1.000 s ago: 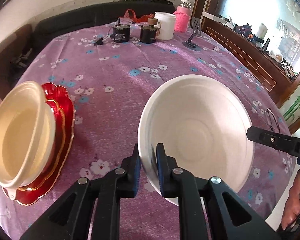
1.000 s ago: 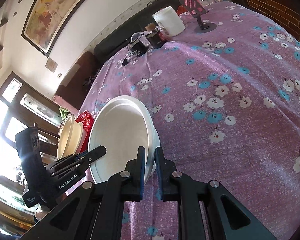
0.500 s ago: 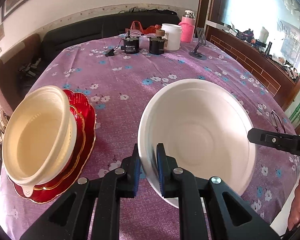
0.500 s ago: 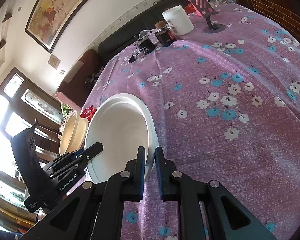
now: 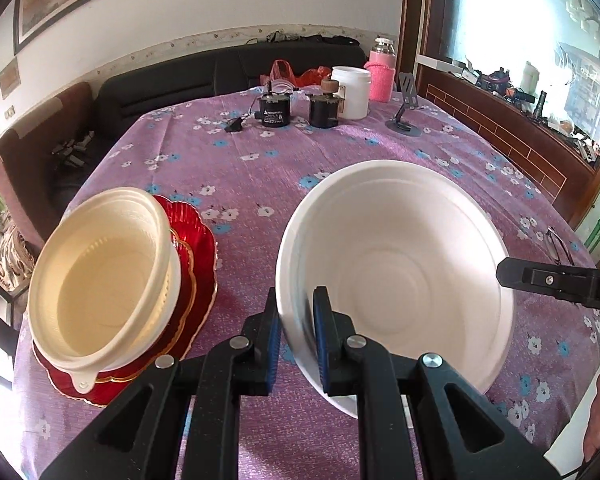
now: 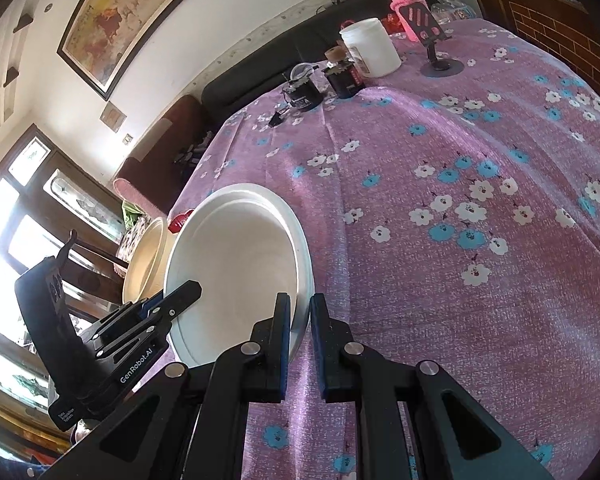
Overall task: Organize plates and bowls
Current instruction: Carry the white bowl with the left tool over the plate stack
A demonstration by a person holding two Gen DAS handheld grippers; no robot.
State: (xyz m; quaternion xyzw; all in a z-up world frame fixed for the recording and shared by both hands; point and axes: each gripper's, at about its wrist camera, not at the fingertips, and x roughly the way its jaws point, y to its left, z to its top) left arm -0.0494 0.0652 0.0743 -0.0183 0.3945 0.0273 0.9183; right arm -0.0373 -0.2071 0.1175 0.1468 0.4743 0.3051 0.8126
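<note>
A large white bowl (image 5: 400,276) hangs tilted above the purple flowered tablecloth (image 5: 260,168). My left gripper (image 5: 296,320) is shut on its near-left rim. My right gripper (image 6: 300,320) is shut on the opposite rim of the white bowl (image 6: 236,272), and its finger (image 5: 540,280) shows at the right edge of the left wrist view. To the left, a cream bowl (image 5: 100,276) sits on stacked red plates with gold trim (image 5: 196,248) near the table's left edge. In the right wrist view the cream bowl (image 6: 144,260) shows behind the white bowl.
At the far end of the table stand a white tub (image 5: 350,90), a pink-sleeved bottle (image 5: 382,76), two black jars (image 5: 274,110) and a phone stand (image 5: 404,120). A dark sofa (image 5: 220,76) lies beyond. A wooden sideboard (image 5: 520,132) runs along the right.
Both grippers have carried the white bowl a little upward and along the table. The view now takes in more of the table's far end and the cream bowl stack sits further into the left view.
</note>
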